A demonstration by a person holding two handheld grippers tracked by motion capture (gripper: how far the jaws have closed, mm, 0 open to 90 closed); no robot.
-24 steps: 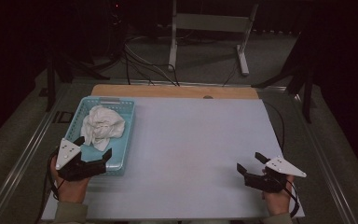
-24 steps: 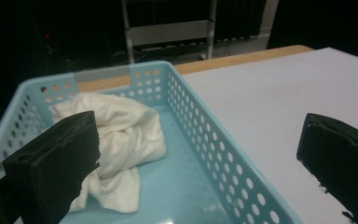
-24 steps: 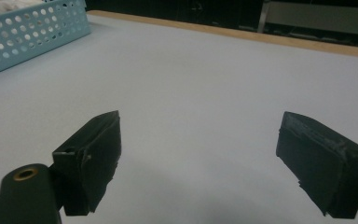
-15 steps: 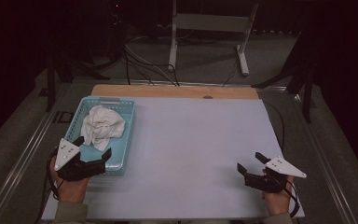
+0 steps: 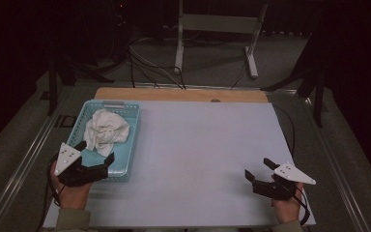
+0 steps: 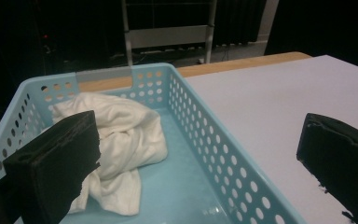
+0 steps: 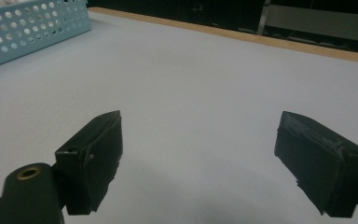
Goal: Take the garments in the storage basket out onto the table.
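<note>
Jaws of the left hand-held gripper (image 5: 96,155) are spread wide with nothing between them, and they are poised over the near end of a light blue perforated basket (image 5: 131,145). One jaw is seen above the basket's inside, the other above the white worktop (image 5: 203,145) just outside the basket's right wall. A crumpled white cloth (image 5: 105,131) is found in the basket, heaped toward its far end and left side, just ahead of the left jaws and not touched by them. The right hand-held gripper (image 5: 260,170) is held low over the worktop near its front right corner, well apart from the basket, its jaws likewise parted and empty
</note>
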